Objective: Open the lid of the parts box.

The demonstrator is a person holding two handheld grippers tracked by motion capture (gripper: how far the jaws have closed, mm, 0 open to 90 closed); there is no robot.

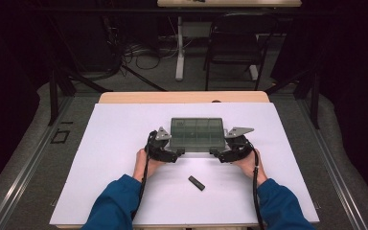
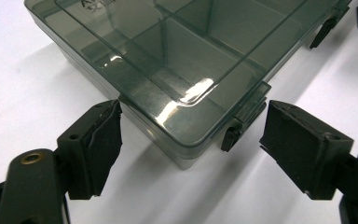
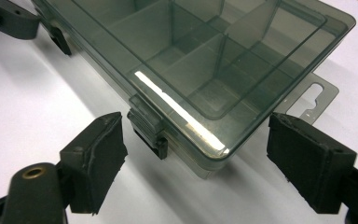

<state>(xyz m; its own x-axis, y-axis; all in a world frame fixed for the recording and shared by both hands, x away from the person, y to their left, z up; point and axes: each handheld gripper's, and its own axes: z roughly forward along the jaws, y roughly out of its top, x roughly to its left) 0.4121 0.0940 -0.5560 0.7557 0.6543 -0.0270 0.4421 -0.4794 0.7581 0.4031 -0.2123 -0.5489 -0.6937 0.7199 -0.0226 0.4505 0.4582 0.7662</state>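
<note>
Left gripper (image 2: 189,144) view shows the box (image 2: 177,70) latch (image 2: 242,122) up close.

Both forearms, in blue sleeves, are reaching forward from the near edge of the table, each hand wrapping the body of its tool with the cable trailing back along the arm. The left gripper (image 1: 176,152) is pointing inward and slightly forward, its jaws standing apart with neither pad pressing on anything (a clear gap shows on both sides in the left gripper view). The right gripper (image 1: 215,152) is mirroring it from the other side, jaws likewise parted and pressing on nothing.
</note>
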